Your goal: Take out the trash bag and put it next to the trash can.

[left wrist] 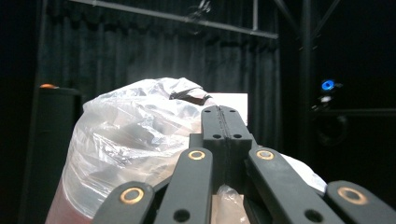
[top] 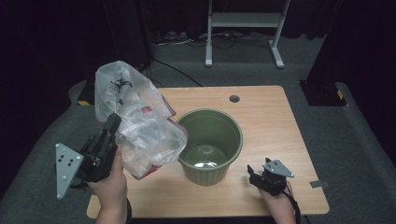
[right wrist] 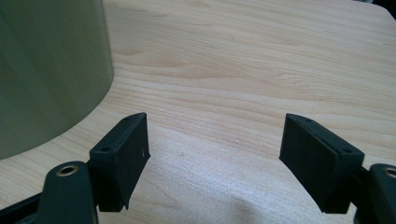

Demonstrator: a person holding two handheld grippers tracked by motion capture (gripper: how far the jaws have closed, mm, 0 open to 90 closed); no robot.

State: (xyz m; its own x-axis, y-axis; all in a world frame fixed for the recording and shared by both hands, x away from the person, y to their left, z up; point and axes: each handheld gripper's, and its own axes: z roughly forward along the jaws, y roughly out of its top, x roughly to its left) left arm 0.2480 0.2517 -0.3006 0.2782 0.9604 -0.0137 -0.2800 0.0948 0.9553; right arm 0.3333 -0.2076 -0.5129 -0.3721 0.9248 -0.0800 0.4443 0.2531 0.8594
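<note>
Gripping a clear plastic bag (top: pixel 135 126) stuffed with rubbish, our left hand-held gripper (top: pixel 111 125) has its jaws pressed together on the plastic and holds the bag up over the left end of the worktop (top: pixel 271 121), its side touching the rim of the green bin (top: pixel 210 144). We rest the right hand-held gripper (top: pixel 256 175) on the wood just right of the bin, its jaws spread wide with nothing between them.

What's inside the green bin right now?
The green bin holds only a shiny clear patch at its bottom, perhaps plastic film. The near inner wall is hidden by its rim. The bag hangs outside.
</note>
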